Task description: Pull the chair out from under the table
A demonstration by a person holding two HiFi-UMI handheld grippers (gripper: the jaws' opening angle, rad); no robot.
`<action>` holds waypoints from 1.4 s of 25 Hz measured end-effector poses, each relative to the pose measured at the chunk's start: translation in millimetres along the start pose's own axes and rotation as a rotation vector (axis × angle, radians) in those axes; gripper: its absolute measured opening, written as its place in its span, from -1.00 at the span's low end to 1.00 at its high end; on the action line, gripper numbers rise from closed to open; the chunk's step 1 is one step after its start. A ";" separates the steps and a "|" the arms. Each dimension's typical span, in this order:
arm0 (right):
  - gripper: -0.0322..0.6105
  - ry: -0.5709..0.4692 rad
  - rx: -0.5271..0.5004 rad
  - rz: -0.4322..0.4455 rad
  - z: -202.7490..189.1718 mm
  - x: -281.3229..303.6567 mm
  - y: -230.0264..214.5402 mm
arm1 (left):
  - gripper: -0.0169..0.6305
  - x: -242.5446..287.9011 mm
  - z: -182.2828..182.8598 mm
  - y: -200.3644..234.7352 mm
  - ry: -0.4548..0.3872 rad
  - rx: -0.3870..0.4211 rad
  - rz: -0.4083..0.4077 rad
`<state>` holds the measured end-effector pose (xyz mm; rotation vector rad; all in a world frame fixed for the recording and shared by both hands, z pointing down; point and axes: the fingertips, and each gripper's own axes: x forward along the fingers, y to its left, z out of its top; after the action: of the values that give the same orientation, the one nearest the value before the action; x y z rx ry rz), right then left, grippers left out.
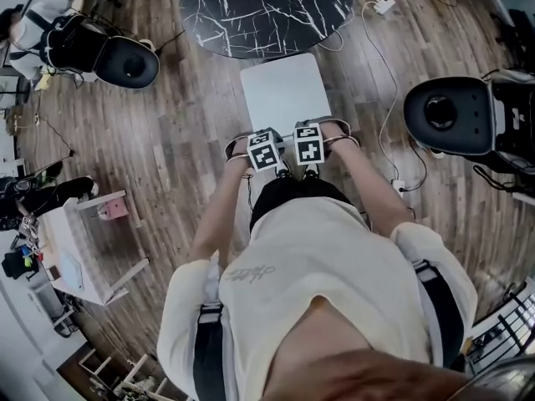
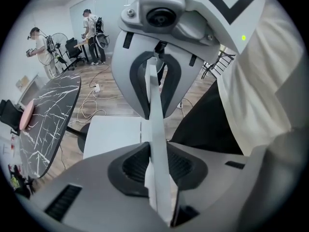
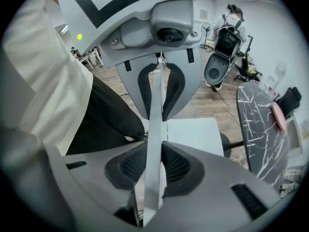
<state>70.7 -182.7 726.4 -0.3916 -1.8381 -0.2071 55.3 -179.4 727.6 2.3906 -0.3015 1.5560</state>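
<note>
A white chair seat stands on the wood floor, its far edge right at the rim of the round black marble table. Both grippers stand side by side at the near edge of the seat, on the chair's thin white back. My left gripper is shut on that back panel, its ribbed pads pressing it from both sides. In the same way my right gripper is shut on the panel. The seat shows beyond the jaws, with the table past it.
Black round-headed units stand on the floor at the left and right. Cables and a power strip lie by the table. A white stand is at the lower left. People stand far off.
</note>
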 end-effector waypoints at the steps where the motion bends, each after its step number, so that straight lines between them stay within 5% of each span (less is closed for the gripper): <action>1: -0.62 -0.001 -0.001 0.005 0.1 0.9 4.3 | -0.64 0.7 -0.7 -4.4 -0.003 -0.004 -0.006; 8: -0.62 0.014 -0.005 0.018 -1.2 2.5 30.4 | -0.64 3.8 0.5 -30.7 -0.032 -0.018 -0.004; 23: -0.57 0.006 0.136 0.035 13.7 18.2 134.5 | -0.63 13.5 -18.6 -130.6 -0.013 0.128 -0.060; 35: -0.58 0.038 0.176 0.025 13.9 17.6 172.4 | -0.62 14.0 -17.3 -168.5 -0.031 0.152 -0.079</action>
<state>117.3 -15.2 729.3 -0.2856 -1.7969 -0.0350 99.7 -15.3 728.0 2.5091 -0.0962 1.5593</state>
